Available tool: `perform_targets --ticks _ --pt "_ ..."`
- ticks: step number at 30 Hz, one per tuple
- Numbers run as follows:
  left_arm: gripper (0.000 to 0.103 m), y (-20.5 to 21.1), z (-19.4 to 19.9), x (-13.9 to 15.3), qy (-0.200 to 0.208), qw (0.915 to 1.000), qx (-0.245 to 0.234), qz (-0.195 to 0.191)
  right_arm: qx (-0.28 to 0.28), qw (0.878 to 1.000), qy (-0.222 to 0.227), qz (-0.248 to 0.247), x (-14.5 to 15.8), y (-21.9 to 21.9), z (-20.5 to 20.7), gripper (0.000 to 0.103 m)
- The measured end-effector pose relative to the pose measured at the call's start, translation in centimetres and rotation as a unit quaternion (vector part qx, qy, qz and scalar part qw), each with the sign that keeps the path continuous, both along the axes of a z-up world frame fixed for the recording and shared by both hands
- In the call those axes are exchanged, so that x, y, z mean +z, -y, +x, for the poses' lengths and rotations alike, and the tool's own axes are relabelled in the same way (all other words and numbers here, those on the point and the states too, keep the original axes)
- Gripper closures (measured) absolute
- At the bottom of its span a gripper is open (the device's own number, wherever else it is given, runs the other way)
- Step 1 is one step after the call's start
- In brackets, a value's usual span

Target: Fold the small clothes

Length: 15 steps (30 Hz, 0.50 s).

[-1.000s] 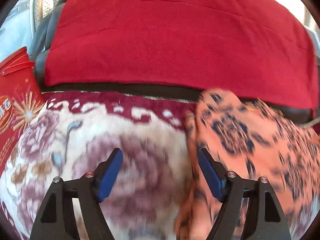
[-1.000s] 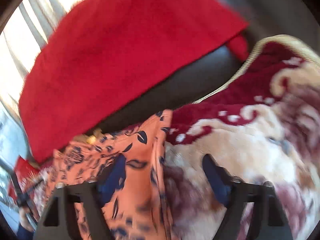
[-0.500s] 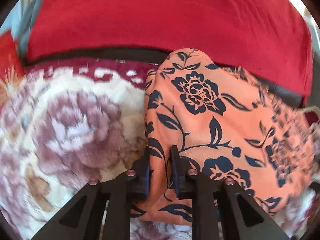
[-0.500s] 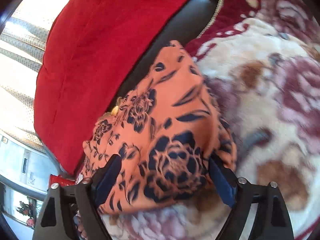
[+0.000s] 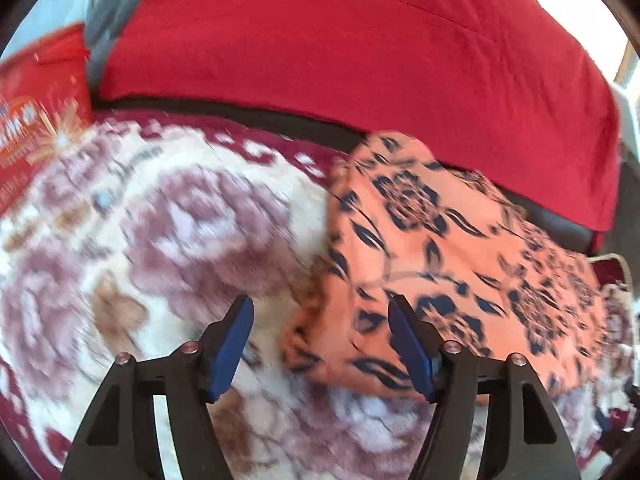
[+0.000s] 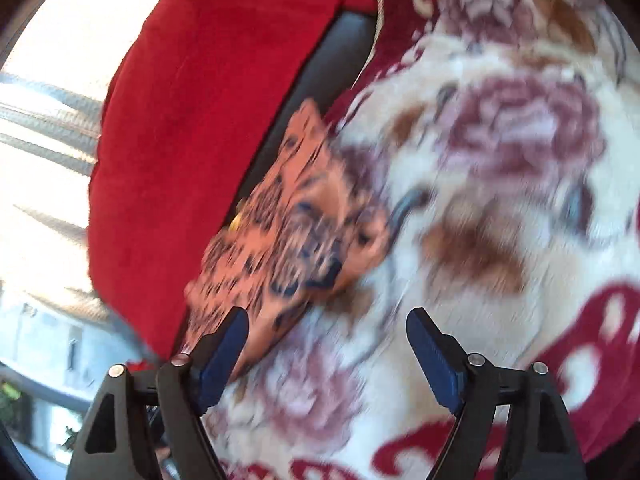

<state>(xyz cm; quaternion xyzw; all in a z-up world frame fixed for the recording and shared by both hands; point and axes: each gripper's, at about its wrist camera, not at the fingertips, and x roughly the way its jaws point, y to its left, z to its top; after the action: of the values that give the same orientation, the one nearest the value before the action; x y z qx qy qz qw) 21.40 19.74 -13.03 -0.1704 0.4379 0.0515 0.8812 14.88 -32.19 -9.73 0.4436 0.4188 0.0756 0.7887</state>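
An orange garment with dark blue flowers (image 5: 448,264) lies folded on a cream and maroon floral blanket (image 5: 168,232), against the sofa back. My left gripper (image 5: 320,340) is open and empty, its jaws standing over the garment's near left edge. In the right wrist view the same garment (image 6: 288,248) lies ahead and to the left. My right gripper (image 6: 328,344) is open and empty above the blanket (image 6: 500,184), its left finger just before the garment's near corner. Both views are motion-blurred.
A red towel (image 5: 360,40) drapes over the dark sofa back (image 5: 312,128) behind the garment; it also shows in the right wrist view (image 6: 208,112). A red printed bag (image 5: 36,120) stands at the far left. Bright windows (image 6: 44,92) lie beyond the sofa.
My left gripper was shut on the garment's edge half a second ago; it has opened and pulled back left. My right gripper has drawn back, leaving the garment folded on the blanket.
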Motion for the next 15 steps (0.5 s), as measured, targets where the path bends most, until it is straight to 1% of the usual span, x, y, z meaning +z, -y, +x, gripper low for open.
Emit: perform_targets --ticks 2,4,5,6,7,8,9,10,11,12,13,14,15 --pt "0.025 0.9 0.9 -1.2 -0.036 0.9989 -0.014 -0.028 0.015 0.999 -0.008 0.027 -1.0 -1.7 1.9 0.019" --pt "0.018 1.4 2.0 -3.0 -0.077 0.9961 -0.001 -0.043 0.011 0.999 -0.023 0.034 -2.1 -3.4 5.1 0.019" --pt "0.018 1.5 2.3 -3.3 -0.075 0.9961 0.008 -0.044 -0.003 0.999 -0.024 0.03 -2.4 -3.4 6.0 0.019" --pt "0.019 1.4 2.5 -3.3 -0.061 0.9969 0.019 -0.045 -0.045 0.998 -0.016 0.031 -2.5 -2.9 6.9 0.02" --pt "0.036 1.3 2.8 -3.2 -0.055 0.997 0.027 -0.046 -0.066 0.997 -0.018 0.034 -2.7 -2.6 7.6 0.028" --pt "0.068 1.1 3.3 -3.2 -0.057 0.9965 0.029 -0.053 -0.074 0.996 -0.018 0.035 -2.6 -2.2 8.3 0.043" --pt "0.073 0.9 3.7 -3.1 -0.061 0.9949 0.026 -0.075 -0.075 0.997 -0.031 0.015 -2.5 -1.9 9.4 0.083" --pt "0.078 0.6 4.0 -2.8 -0.069 0.9932 0.036 -0.087 -0.071 0.997 -0.037 0.012 -2.3 -2.1 9.9 0.084" --pt "0.08 0.7 4.0 -1.9 -0.067 0.9935 0.039 -0.084 -0.061 0.997 -0.036 -0.001 -1.8 -2.2 10.0 0.085" --pt "0.08 1.0 3.9 -0.6 -0.052 0.996 0.039 -0.062 -0.044 0.998 -0.018 -0.037 -0.2 -2.7 9.9 0.086" --pt "0.081 1.5 3.4 0.8 -0.032 0.998 0.038 -0.04 -0.032 0.998 0.0 -0.06 1.4 -3.0 9.3 0.087" --pt "0.081 2.1 2.4 2.8 -0.004 0.9992 0.035 -0.02 -0.024 0.997 0.012 -0.07 2.5 -3.2 8.9 0.088" --pt "0.081 2.5 1.4 4.5 0.019 0.9992 0.033 -0.013 -0.017 0.996 0.029 -0.083 4.1 -3.4 8.2 0.089"
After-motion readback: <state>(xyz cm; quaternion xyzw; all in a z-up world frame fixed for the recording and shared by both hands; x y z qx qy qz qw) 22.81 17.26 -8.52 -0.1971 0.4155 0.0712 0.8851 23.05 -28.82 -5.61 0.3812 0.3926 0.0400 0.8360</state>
